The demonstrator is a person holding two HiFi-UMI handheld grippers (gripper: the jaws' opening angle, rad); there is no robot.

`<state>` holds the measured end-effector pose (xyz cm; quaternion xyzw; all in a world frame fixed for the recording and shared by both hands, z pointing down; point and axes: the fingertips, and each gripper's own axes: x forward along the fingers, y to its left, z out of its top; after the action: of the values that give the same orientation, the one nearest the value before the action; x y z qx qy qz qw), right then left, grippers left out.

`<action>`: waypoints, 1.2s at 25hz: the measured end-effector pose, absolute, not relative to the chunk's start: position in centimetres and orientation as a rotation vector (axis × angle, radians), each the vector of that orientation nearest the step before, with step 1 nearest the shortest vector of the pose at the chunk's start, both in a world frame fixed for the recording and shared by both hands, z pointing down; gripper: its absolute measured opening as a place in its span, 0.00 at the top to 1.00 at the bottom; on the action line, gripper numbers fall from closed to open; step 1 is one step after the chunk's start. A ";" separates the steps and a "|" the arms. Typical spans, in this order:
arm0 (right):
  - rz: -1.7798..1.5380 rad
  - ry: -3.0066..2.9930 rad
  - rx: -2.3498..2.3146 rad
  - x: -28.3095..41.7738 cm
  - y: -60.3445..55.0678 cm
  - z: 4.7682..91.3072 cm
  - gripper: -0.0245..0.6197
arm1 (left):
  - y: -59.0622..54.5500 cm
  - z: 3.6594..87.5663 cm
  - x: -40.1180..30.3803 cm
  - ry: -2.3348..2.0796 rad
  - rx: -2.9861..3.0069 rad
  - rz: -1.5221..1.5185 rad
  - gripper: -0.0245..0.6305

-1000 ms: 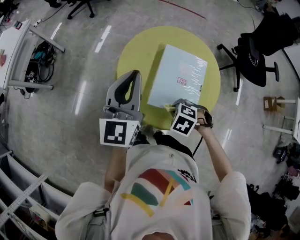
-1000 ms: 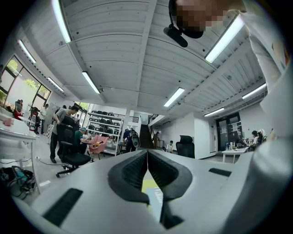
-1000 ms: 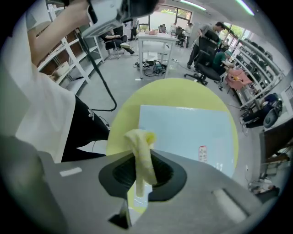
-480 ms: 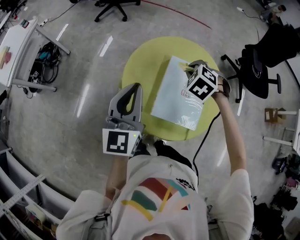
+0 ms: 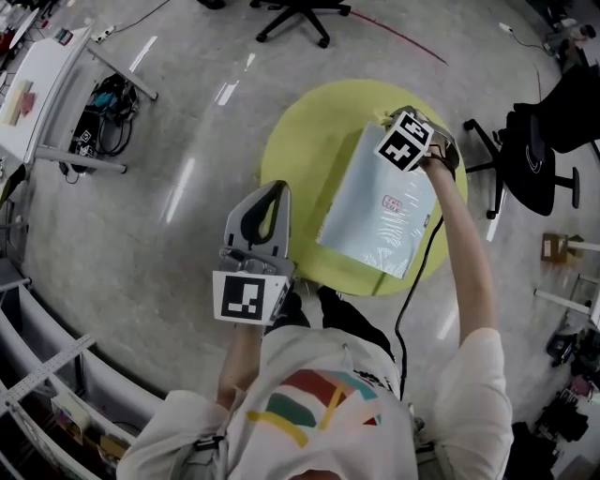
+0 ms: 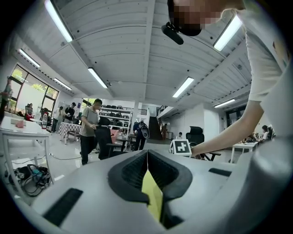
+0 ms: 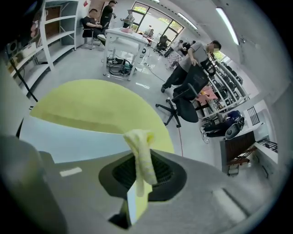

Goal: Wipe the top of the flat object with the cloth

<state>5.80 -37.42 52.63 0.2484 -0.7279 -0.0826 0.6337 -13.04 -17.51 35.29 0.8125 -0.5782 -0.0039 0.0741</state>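
Observation:
A pale blue flat object [image 5: 380, 220] with a small red label lies on the round yellow-green table [image 5: 305, 155]. My right gripper [image 5: 388, 119] is at the flat object's far edge, shut on a pale yellow cloth [image 7: 142, 153] that sticks out between its jaws. In the right gripper view the flat object [image 7: 68, 139] lies under the jaws, with the table [image 7: 91, 107] beyond it. My left gripper [image 5: 273, 190] hovers at the table's near left edge, jaws shut with nothing in them. In the left gripper view, the left gripper [image 6: 147, 157] shows only a sliver of yellow table behind its jaws.
Black office chairs stand right of the table [image 5: 534, 150] and beyond it [image 5: 295, 14]. A white desk [image 5: 47, 84] with tangled cables [image 5: 98, 117] under it is at the far left. Shelving runs along the lower left. People stand in the background [image 7: 192, 59].
My right gripper has carried the cloth along the flat object from its near edge to its far edge. The left gripper stayed by the table's near left edge.

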 end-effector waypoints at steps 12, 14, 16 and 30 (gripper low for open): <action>-0.133 -1.620 0.540 5.8 -37.0 56.7 0.92 | -17.7 37.3 -14.2 -1.742 2.381 0.007 0.94; -0.136 -1.622 0.525 5.6 -36.6 56.7 0.92 | -17.8 37.4 -14.1 -1.737 2.385 0.005 0.94; -0.142 -1.630 0.513 5.4 -36.1 56.7 0.92 | -17.9 37.4 -13.7 -1.728 2.395 0.002 0.94; -0.152 -1.653 0.430 3.4 -31.8 56.7 0.92 | -17.6 37.1 -13.7 -1.699 2.403 -0.026 0.94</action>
<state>3.44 -31.77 56.66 0.1898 -0.7290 -0.0669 0.6543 -13.72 -17.64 37.14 0.8125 -0.5745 -0.0086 0.0988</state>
